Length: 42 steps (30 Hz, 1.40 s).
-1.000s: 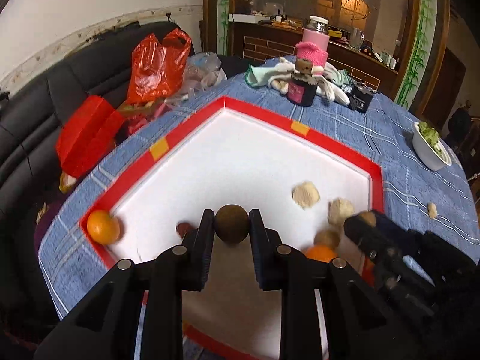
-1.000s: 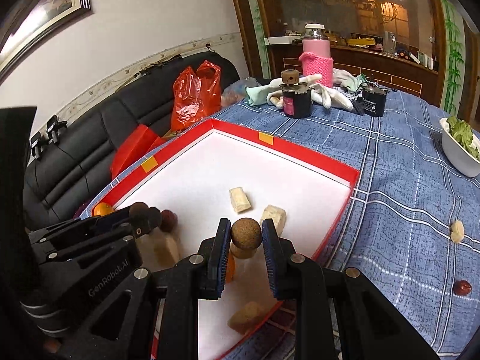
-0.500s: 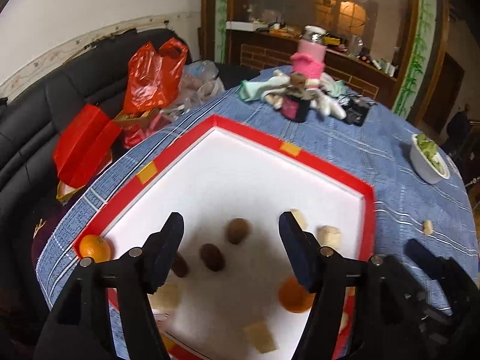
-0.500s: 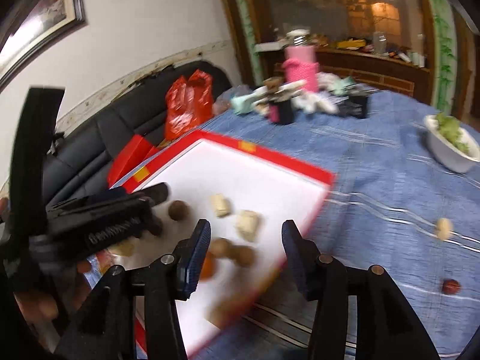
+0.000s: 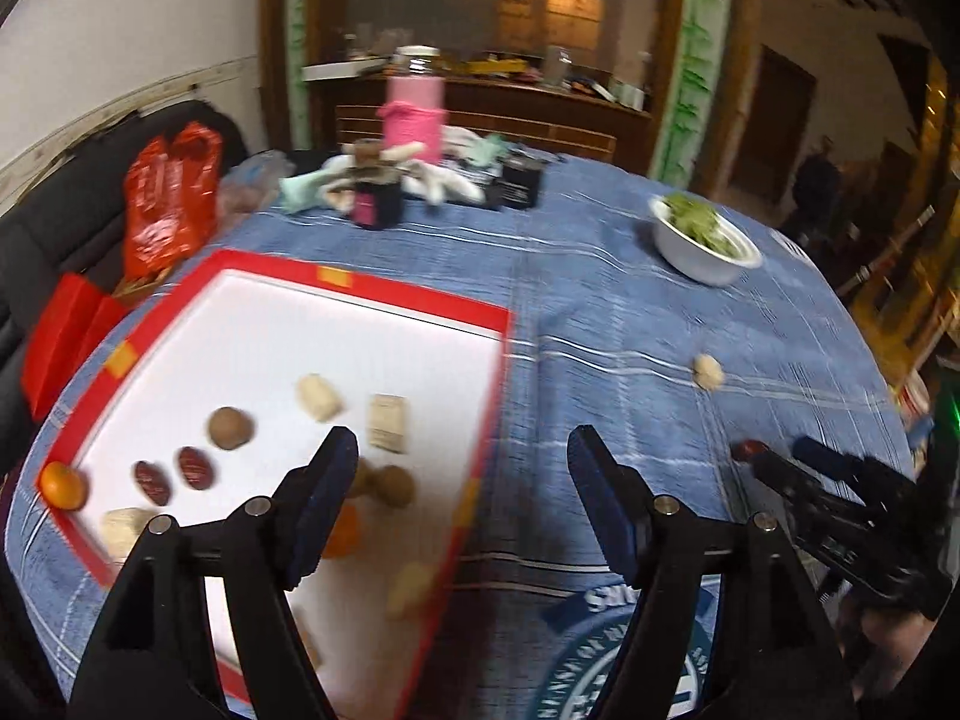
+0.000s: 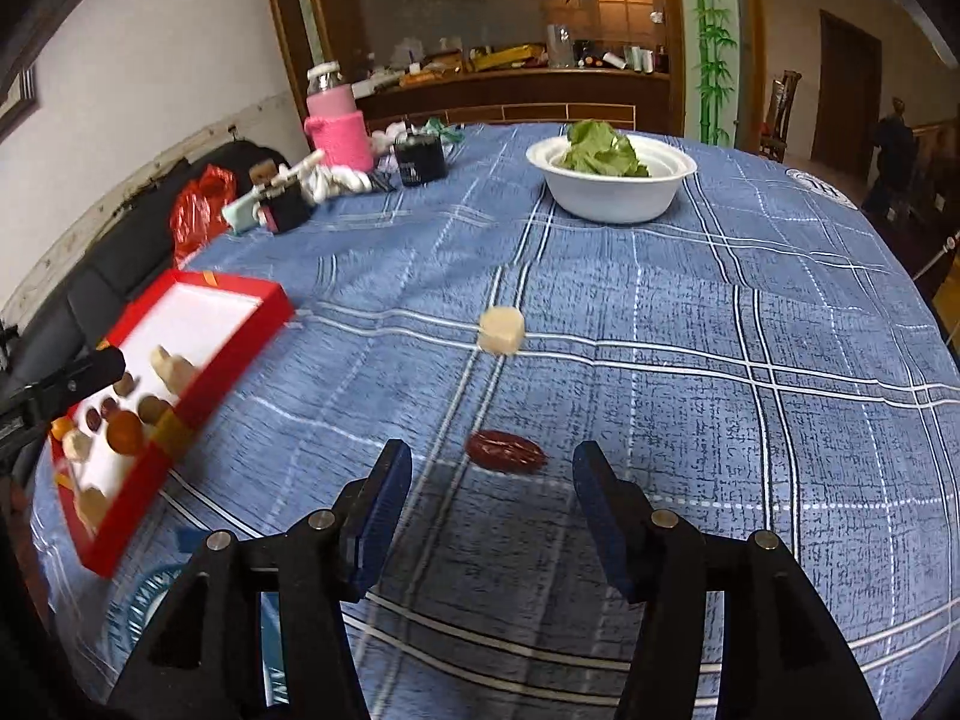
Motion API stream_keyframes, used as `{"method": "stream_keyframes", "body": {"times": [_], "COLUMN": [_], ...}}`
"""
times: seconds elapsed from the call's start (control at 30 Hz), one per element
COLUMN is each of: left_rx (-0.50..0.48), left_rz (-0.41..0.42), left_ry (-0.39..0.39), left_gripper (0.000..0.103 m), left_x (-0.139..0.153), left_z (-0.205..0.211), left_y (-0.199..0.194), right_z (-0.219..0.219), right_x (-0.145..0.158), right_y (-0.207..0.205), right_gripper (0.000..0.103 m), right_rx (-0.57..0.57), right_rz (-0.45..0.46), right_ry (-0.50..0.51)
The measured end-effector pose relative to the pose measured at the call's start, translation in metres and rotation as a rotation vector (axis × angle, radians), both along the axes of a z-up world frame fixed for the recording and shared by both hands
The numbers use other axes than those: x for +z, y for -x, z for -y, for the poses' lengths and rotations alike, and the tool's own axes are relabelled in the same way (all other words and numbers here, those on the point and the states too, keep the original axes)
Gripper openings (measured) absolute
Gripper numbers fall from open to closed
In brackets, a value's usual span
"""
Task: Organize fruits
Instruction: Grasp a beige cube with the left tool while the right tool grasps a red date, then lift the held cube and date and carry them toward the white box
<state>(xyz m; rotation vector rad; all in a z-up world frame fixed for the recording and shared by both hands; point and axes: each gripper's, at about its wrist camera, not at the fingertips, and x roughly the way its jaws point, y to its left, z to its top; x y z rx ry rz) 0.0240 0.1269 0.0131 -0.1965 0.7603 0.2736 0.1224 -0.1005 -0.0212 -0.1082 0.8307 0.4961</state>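
A red-rimmed white tray (image 5: 414,303) (image 6: 240,288) on the blue checked tablecloth holds several fruits: a brown round one (image 5: 230,427), two red dates (image 5: 195,468), pale chunks (image 5: 320,397) and an orange piece (image 5: 342,531). An orange (image 5: 62,485) lies at the tray's left corner. Out on the cloth lie a red date (image 6: 506,450) and a pale chunk (image 6: 501,330) (image 5: 708,371). My left gripper (image 5: 462,468) hangs over the tray's right rim, its jaws opening with nothing between them. My right gripper (image 6: 492,489) hovers just short of the loose date, jaws opening and empty.
A white bowl of green leaves (image 6: 612,177) (image 5: 702,237) stands at the back. A pink bottle (image 6: 336,126), dark jars (image 6: 420,159) and cloths crowd the far edge. Red bags (image 5: 168,204) sit on a black sofa to the left.
Both grippers let go of their round brown fruits in the tray and spread their jaws. Both then swung right; the right one now faces the loose date on the cloth.
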Motion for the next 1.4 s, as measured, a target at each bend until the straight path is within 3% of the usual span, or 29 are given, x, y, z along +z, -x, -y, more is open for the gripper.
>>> {"method": "stream_keyframes", "body": {"times": [0.13, 0.2, 0.27, 0.53, 0.67, 0.93, 1.0, 1.03, 1.07, 1.4], "left_rx": [-0.019, -0.027, -0.032, -0.113, -0.195, -0.206, -0.2, -0.194, -0.195, -0.17], "left_rz": [-0.012, -0.015, -0.016, -0.048, -0.08, -0.096, -0.119, -0.138, -0.135, -0.121], "left_ry": [-0.008, -0.011, -0.016, -0.004, 0.009, -0.025, -0.054, -0.077, -0.09, -0.094], "left_gripper": [0.072, 0.072, 0.072, 0.072, 0.072, 0.072, 0.059, 0.031, 0.022, 0.02], "left_x": [0.0, 0.0, 0.001, -0.006, -0.02, -0.046, -0.051, -0.055, -0.056, -0.044], "left_z": [0.013, 0.016, 0.02, 0.067, 0.106, 0.137, 0.141, 0.142, 0.143, 0.128], "left_y": [-0.009, -0.015, -0.021, -0.07, -0.108, -0.161, -0.165, -0.166, -0.164, -0.118], "right_z": [-0.009, -0.014, -0.013, 0.015, 0.041, 0.091, 0.092, 0.093, 0.092, 0.086], "right_x": [-0.008, -0.016, -0.021, -0.004, 0.003, 0.017, 0.018, 0.018, 0.018, 0.019], "right_y": [-0.009, -0.014, -0.016, -0.013, -0.019, -0.034, -0.035, -0.035, -0.035, -0.029], "right_gripper": [0.055, 0.037, 0.032, 0.032, 0.032, 0.032, 0.032, 0.032, 0.032, 0.032], "right_rx": [0.02, 0.02, 0.015, -0.004, -0.07, -0.211, -0.208, -0.203, -0.198, -0.183], "right_rz": [-0.026, -0.057, -0.057, -0.02, 0.006, 0.05, 0.045, 0.042, 0.04, 0.05], "right_ry": [0.003, 0.03, 0.029, -0.047, -0.088, -0.212, -0.224, -0.228, -0.23, -0.216]}}
